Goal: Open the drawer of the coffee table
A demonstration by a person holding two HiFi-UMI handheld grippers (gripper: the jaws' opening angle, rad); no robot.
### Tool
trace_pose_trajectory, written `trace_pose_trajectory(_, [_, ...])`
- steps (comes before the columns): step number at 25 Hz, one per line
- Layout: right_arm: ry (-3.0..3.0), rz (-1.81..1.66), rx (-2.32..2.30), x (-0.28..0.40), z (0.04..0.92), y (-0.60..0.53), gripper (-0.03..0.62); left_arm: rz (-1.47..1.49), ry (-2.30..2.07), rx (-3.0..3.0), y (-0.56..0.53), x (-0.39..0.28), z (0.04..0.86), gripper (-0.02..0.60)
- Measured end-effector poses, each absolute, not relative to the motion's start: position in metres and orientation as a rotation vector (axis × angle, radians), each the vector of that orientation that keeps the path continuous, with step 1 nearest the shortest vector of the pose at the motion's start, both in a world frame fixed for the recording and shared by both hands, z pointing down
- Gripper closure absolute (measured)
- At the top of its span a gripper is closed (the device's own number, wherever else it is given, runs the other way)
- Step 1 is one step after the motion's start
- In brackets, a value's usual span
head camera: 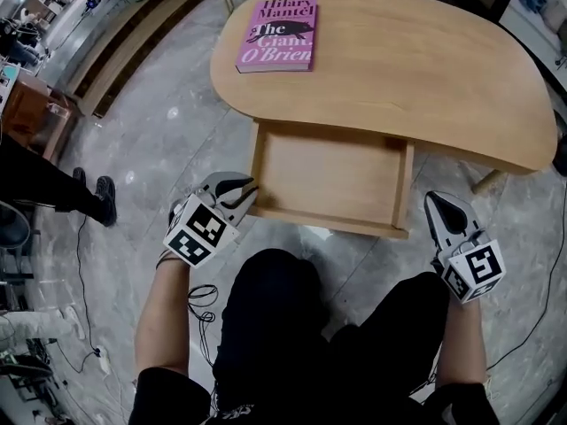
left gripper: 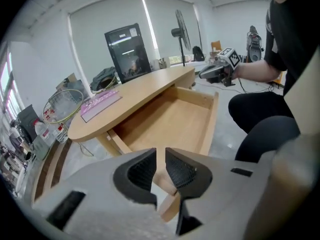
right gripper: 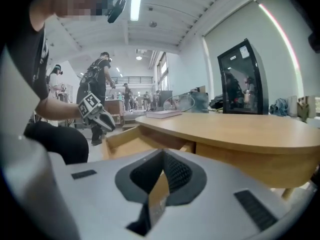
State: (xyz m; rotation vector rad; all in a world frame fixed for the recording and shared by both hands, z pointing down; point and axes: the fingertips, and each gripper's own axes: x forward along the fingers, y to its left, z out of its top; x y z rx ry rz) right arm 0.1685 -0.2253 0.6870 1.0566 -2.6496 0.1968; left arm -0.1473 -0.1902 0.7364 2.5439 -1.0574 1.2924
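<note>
The kidney-shaped, pale wooden coffee table fills the upper half of the head view. Its shallow, matching wooden drawer stands pulled well out from under the near edge at the centre of the frame, and it is empty. We judge the opening as good as done.

The drawer looks like a stiff, hard box, light with nothing in it, and smooth enough to slip under a loose pinch. We see no handle, so the upright front wall is the place to take hold of. Gripping it near the middle should stop the box twisting on its runners.

A magenta paperback book lies flat at the table's upper left. Its cover reads "Hilary Mantel" and "The Giant O'Brien".

The left gripper sits at the drawer's front left corner. Its pads stand a narrow slit apart. Wood shows through the slit, but we do not see the pads pressing on it.

The right gripper hangs just right of the front right corner, clear of the wood. Its pads are closed together on nothing.
</note>
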Motion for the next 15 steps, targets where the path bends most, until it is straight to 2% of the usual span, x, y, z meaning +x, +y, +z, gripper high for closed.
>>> trace_pose_trajectory(5, [-2.658, 0.187, 1.053, 0.16, 0.682, -0.227, 0.588, 1.045, -1.156, 2.623, -0.216, -0.128, 0.706, 0.557])
trace_pose_trajectory(10, [-2.653, 0.221, 1.071, 0.151, 0.689, -0.234, 0.589, 0.888, -1.205, 2.614, -0.227, -0.127, 0.701, 0.571])
trace_pose_trajectory(15, [-2.628, 0.262, 1.035, 0.136, 0.666, -0.237, 0.589, 0.603, -1.361, 2.517, -0.232, -0.14, 0.666, 0.571])
